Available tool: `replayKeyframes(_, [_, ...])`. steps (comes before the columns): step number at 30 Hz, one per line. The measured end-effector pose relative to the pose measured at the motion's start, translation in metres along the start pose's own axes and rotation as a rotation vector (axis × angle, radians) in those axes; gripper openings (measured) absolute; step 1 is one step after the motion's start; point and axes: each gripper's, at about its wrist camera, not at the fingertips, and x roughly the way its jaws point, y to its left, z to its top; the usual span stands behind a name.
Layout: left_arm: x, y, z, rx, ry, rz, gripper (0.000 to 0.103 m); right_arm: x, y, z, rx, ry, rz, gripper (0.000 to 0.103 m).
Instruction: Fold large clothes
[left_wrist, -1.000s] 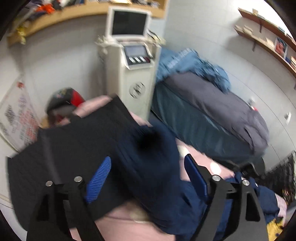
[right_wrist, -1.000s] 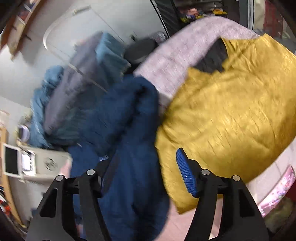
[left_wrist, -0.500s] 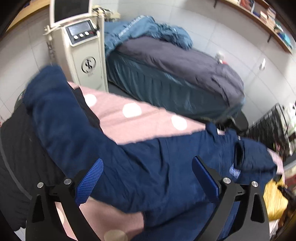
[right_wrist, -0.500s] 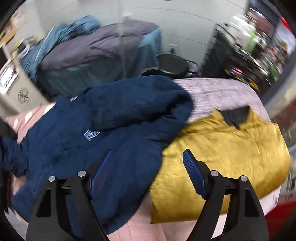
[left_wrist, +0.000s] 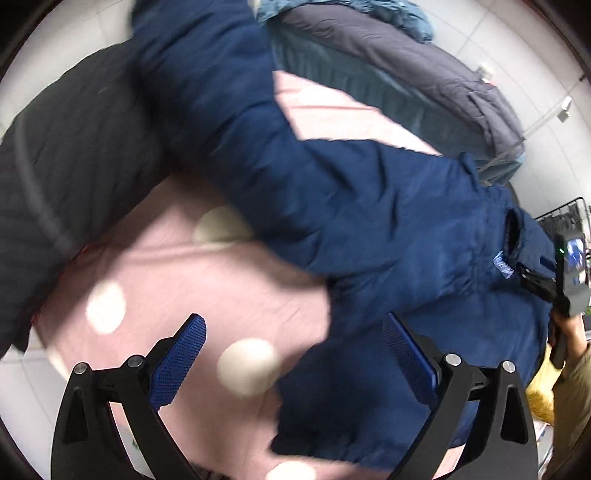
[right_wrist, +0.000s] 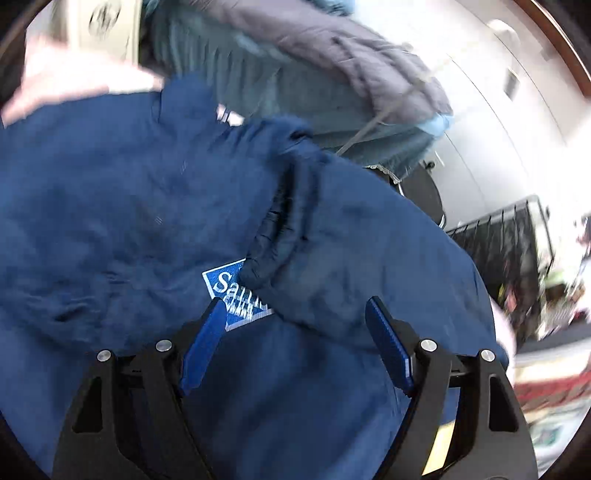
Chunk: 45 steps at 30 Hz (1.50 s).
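A navy blue jacket (left_wrist: 369, 206) lies spread across a pink cover with pale dots (left_wrist: 207, 295), one sleeve reaching up to the left. My left gripper (left_wrist: 295, 354) hovers open over the jacket's lower edge and the pink cover, with nothing pinched between its pads. In the right wrist view the same jacket (right_wrist: 110, 206) fills the frame, with a blue logo patch (right_wrist: 231, 288) beside the dark collar opening (right_wrist: 277, 225). My right gripper (right_wrist: 295, 343) stands open just above the patch and collar, and its pads press on nothing.
A black garment (left_wrist: 74, 155) lies left of the jacket. A yellow garment (left_wrist: 539, 398) peeks out at the right edge, next to a person's hand (left_wrist: 570, 332). Behind stand a bed with grey and teal bedding (left_wrist: 424, 74) and a black wire rack (right_wrist: 517, 236).
The jacket, bunched between the jaws a second ago, now lies spread on the pink cover. Both grippers stand wider and closer to it; the right one swung from the yellow garment to the collar.
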Motion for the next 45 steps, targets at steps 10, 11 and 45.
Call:
replayKeyframes(10, [0.000, 0.027, -0.028, -0.089, 0.035, 0.029, 0.095, 0.017, -0.035, -0.002, 0.033, -0.048, -0.072, 0.025])
replayKeyframes(11, [0.003, 0.023, -0.027, -0.083, 0.043, 0.025, 0.095, 0.008, -0.052, -0.005, 0.076, -0.067, -0.078, 0.024])
replayKeyframes(45, [-0.006, 0.078, -0.060, -0.086, 0.046, -0.098, 0.095, -0.089, -0.084, -0.266, 0.535, 0.087, 0.277, 0.079])
